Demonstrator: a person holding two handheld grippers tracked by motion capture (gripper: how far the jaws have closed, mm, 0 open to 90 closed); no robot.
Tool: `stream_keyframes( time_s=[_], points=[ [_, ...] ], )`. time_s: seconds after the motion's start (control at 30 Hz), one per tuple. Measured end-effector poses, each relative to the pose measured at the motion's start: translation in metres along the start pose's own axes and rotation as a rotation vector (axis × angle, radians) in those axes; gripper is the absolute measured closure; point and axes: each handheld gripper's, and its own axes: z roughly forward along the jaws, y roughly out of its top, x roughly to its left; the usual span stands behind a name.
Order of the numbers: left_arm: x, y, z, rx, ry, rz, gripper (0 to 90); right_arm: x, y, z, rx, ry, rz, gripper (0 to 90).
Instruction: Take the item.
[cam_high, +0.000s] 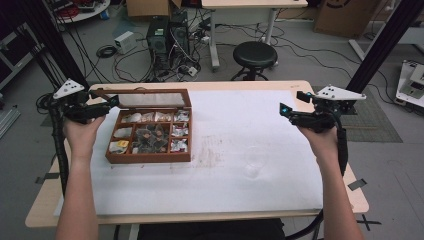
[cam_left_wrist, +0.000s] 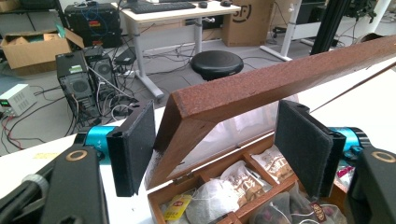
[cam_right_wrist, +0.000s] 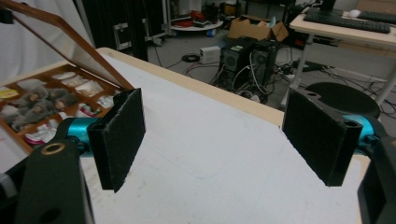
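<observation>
Nearest, two forearms come in from the bottom of the high view, one on each side of a table (cam_high: 210, 212) covered with a white sheet (cam_high: 235, 145). On the sheet, near and right of centre, stands a clear plastic cup (cam_high: 254, 162), upright and well apart from everything else.

Farther left, a brown wooden box (cam_high: 148, 158) sits on the sheet, divided into compartments that hold tea bags (cam_high: 150, 136) and small wrapped packets. Its lid (cam_high: 142, 98), a wooden frame around a clear pane, stands raised at the far side of the box.

At the box's far left corner the left hand holds the left gripper (cam_high: 111, 102). In the left gripper view its two black jaws stand wide apart, one on either side of the raised lid's frame corner (cam_left_wrist: 224, 105); whether either pad touches the wood I cannot tell.

On the right, the right hand holds the right gripper (cam_high: 291, 104) above the far right part of the sheet, well apart from the cup and the box. In the right gripper view its jaws are spread wide with nothing between them, just bare sheet below.

Beyond the table's far edge are a round black stool (cam_high: 255, 54), two computer towers (cam_high: 167, 37) and loose cables on the floor.
</observation>
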Motion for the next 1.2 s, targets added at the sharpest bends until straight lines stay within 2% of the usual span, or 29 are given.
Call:
stream_keyframes(
  time_s=[0.13, 0.27, 0.47, 0.83, 1.2],
  points=[
    [0.0, 0.0, 0.0, -0.001, -0.003, -0.002, 30.0, 0.018, 0.013, 0.0, -0.002, 0.034, -0.028, 21.9],
    [0.0, 0.0, 0.0, -0.001, -0.006, -0.003, 30.0, 0.036, 0.026, 0.002, -0.025, 0.081, -0.045, 21.9],
    [0.0, 0.0, 0.0, -0.001, -0.005, -0.005, 30.0, 0.062, 0.041, 0.014, -0.015, 0.155, -0.07, 21.2],
    [0.001, -0.001, 0.001, -0.008, -0.006, -0.013, 29.8, 0.12, 0.045, 0.059, 0.053, 0.296, -0.13, 20.8],
    [0.001, -0.001, 0.0, -0.003, -0.008, -0.014, 29.7, 0.163, 0.049, 0.111, 0.134, 0.372, -0.152, 20.8]
  ],
)
